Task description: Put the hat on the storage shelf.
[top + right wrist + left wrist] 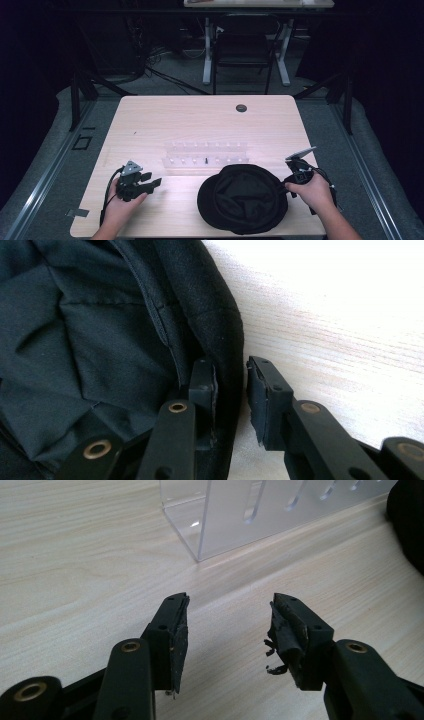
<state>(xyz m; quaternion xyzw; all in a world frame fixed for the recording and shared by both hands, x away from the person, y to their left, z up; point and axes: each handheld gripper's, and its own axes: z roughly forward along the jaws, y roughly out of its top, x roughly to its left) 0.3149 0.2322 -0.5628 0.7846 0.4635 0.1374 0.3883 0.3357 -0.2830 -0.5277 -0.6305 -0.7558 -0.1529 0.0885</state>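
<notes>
- Your right gripper [231, 400] straddles the rim of the black hat [242, 197], lower centre; whether its pads press, you cannot tell.
- Your left gripper [227, 630] idles, jaws apart.
- Lifting remains.

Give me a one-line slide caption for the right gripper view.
Right gripper straddling the brim of an upturned black hat on a pale wooden table, one jaw inside, one outside.

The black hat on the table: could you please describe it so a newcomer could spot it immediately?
On the pale wooden table, look at the near edge, towards the right. The hat lies there upside down, in front of the clear plastic rack. It is the one soft, dark, round thing there, its brim between the right gripper's jaws.
</notes>
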